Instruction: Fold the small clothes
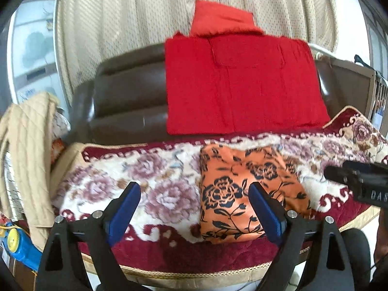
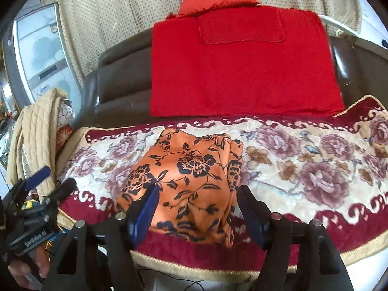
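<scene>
A folded orange cloth with black flower print [image 1: 245,189] lies on the flowered blanket [image 1: 155,181]. My left gripper [image 1: 194,208] is open and empty above the blanket, its right finger [image 1: 264,211] over the cloth's near right part. In the right wrist view the orange cloth [image 2: 191,181] lies between the wide-apart fingers of my right gripper [image 2: 196,215], which is open with its pads at the cloth's near edge. The left gripper [image 2: 38,189] shows at the lower left there. The right gripper [image 1: 359,179] shows at the right edge of the left wrist view.
A red cloth [image 1: 242,84] and a red cushion [image 1: 223,19] lean on the brown sofa back [image 1: 126,92]. A beige quilted cover [image 1: 26,145] hangs at the left. Cream curtains [image 1: 135,24] hang behind. A blue and yellow toy [image 1: 17,242] sits low left.
</scene>
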Available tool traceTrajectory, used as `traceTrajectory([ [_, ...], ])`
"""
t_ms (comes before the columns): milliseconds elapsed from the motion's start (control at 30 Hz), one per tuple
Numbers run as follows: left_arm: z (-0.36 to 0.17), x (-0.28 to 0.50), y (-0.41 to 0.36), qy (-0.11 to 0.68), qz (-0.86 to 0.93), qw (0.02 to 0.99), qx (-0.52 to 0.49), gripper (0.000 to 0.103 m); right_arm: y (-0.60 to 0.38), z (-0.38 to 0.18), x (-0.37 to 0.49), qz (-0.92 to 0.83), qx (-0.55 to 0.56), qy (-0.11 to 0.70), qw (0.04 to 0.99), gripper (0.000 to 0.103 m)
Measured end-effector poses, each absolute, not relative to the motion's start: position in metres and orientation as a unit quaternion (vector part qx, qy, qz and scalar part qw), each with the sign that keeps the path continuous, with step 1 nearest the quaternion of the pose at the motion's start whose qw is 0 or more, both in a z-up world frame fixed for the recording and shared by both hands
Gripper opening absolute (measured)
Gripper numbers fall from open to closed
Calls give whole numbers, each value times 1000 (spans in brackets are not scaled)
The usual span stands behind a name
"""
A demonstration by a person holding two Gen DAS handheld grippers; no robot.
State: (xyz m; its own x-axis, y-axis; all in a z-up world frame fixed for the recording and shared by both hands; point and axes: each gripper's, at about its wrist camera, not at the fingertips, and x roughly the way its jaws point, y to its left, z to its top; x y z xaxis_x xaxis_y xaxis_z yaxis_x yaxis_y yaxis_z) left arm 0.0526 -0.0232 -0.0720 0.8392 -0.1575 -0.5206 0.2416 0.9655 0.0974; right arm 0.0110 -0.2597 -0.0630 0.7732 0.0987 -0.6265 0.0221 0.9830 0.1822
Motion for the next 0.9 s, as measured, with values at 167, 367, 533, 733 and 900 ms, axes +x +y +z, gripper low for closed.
traceTrajectory([
  [167,-47,31,-17,245,-92,962,70,97,-254,-48,-20,13,81,325,942,71],
  [367,-27,10,-13,236,-46,968,70,100,-247,-31,-54,3,81,306,948,71],
  [533,-18,-6,-18,223,-18,970,93,101,-239,-19,-73,7,73,288,955,71],
  [733,-4,-21,-19,205,-21,973,102,101,-232,-11,-86,7,70,277,958,71],
  [900,8,-25,-16,199,-20,975,95,101,-229,-11,-91,1,70,279,958,71],
])
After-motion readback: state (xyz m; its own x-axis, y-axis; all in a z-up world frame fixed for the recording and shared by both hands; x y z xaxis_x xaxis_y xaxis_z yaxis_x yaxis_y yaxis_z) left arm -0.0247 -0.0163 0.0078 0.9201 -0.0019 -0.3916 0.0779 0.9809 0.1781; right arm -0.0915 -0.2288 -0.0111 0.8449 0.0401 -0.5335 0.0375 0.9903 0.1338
